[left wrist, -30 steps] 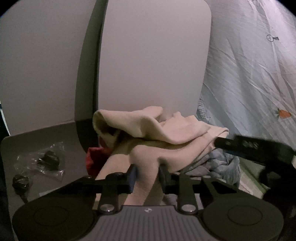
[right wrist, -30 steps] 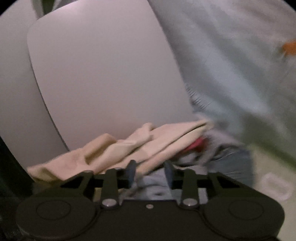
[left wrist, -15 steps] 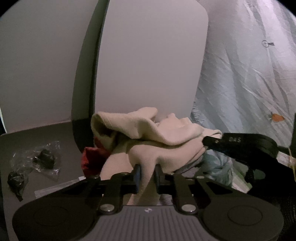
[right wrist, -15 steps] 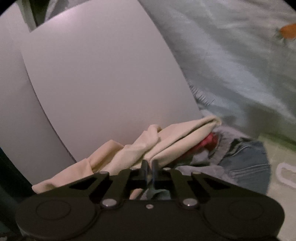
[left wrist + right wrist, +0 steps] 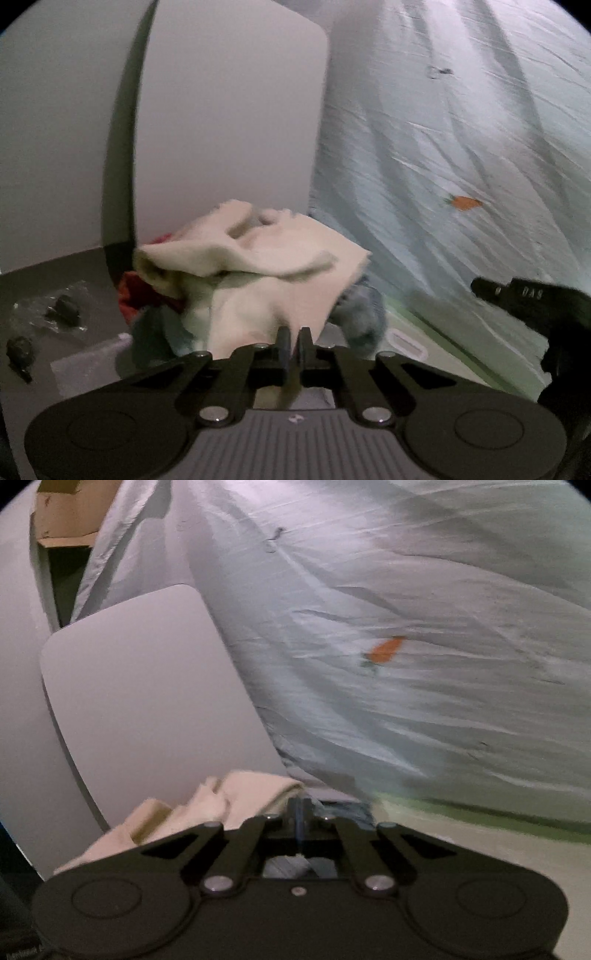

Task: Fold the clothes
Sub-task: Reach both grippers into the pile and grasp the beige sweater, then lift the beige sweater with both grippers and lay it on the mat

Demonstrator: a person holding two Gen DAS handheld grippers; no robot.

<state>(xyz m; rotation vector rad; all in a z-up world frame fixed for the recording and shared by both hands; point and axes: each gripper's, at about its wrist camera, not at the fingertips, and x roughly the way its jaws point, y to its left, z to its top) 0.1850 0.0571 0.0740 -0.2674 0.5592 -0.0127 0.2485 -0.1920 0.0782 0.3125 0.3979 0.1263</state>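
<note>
A cream garment [image 5: 258,266] lies crumpled on top of a clothes pile against a white panel. My left gripper [image 5: 293,339] is shut on its near hanging fold. A red garment [image 5: 129,291] and a blue denim piece [image 5: 362,314] stick out from under it. My right gripper [image 5: 300,806] is shut, just right of the cream garment's [image 5: 255,794] edge. Grey-blue cloth [image 5: 291,866] shows behind its fingers; I cannot tell whether it is clamped. In the left wrist view the right gripper [image 5: 524,295] stands to the right, apart from the pile.
A rounded white panel [image 5: 229,129] stands behind the pile. A pale sheet with a carrot print [image 5: 461,202] fills the right. A clear bag of small black parts [image 5: 62,306] lies on the grey surface at left. A cardboard box [image 5: 62,513] is top left.
Both grippers went from open to shut, the left on the cream fold. The right gripper has since drawn away to the right, and both views have swung up and right; the cream garment has shifted.
</note>
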